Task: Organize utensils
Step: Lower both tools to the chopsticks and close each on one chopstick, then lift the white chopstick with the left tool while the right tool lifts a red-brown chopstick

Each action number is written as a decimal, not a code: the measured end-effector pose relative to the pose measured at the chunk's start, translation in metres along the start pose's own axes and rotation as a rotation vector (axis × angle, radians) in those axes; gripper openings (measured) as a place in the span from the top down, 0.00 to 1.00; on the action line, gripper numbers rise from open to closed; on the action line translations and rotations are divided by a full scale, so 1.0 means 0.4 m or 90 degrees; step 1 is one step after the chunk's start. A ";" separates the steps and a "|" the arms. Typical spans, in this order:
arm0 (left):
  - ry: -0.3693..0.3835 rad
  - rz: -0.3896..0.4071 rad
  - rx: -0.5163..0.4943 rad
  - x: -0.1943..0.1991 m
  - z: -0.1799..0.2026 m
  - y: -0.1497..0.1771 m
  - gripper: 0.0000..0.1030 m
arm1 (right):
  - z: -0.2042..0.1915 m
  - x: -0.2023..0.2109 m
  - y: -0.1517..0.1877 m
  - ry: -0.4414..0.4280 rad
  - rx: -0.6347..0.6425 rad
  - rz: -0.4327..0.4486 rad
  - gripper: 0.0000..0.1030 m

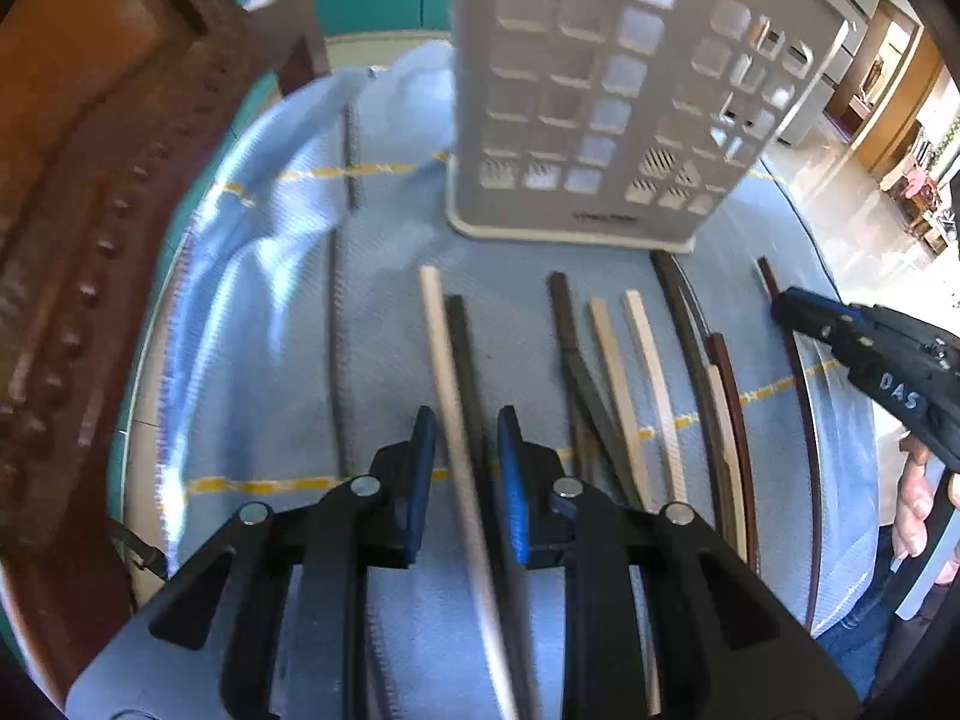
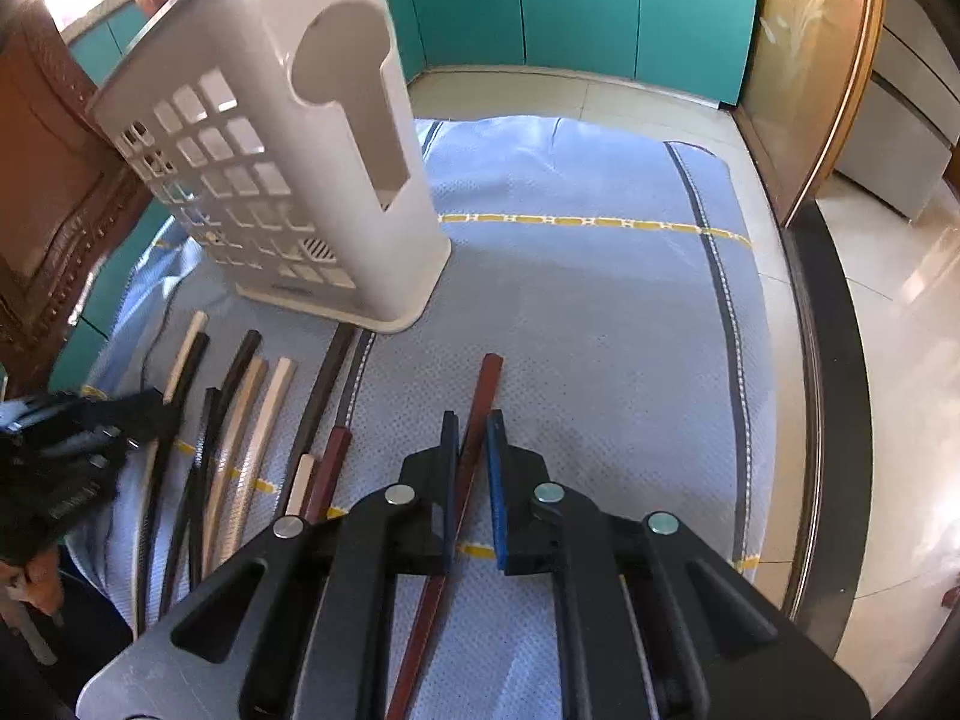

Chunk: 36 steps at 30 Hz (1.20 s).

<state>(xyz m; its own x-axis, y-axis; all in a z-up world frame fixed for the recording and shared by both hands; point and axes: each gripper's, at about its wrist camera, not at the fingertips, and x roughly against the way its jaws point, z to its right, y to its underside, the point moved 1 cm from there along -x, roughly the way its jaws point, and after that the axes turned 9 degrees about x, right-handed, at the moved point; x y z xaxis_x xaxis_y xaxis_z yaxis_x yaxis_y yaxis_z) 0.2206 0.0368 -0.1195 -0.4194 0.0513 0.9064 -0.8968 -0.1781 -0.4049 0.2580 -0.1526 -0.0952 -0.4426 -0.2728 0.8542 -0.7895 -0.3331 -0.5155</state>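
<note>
Blue cloth covers tabletop; left tool spread around pale chopstick; right tool straddles reddish chopstick, grip uncertain.

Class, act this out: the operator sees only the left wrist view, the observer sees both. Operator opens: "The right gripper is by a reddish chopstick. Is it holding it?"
Observer: The right gripper has one finger on either side of the reddish chopstick, which lies on the cloth. I cannot tell if it pinches.
Operator: Does the holder have an opening I can't see?
Observer: Yes, the holder has a large keyhole-shaped cut-out in its side wall.
Operator: Anything inside?
Observer: Through the cut-out, no chopsticks show inside.
</note>
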 end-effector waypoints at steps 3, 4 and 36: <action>-0.011 0.015 -0.012 -0.005 0.020 0.002 0.87 | -0.004 0.014 0.003 -0.006 0.008 0.014 0.91; 0.008 0.012 -0.002 -0.008 0.023 0.000 0.87 | -0.004 0.021 0.005 -0.008 0.010 0.018 0.91; -0.017 0.029 -0.029 -0.028 0.078 0.004 0.84 | 0.003 0.019 0.020 0.014 -0.005 -0.008 0.87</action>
<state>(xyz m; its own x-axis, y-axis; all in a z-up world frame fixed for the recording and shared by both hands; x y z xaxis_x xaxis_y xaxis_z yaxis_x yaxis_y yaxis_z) 0.2284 0.0054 -0.1263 -0.4572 0.0179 0.8892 -0.8823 -0.1346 -0.4510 0.2489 -0.1583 -0.0927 -0.4421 -0.2480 0.8620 -0.7981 -0.3297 -0.5042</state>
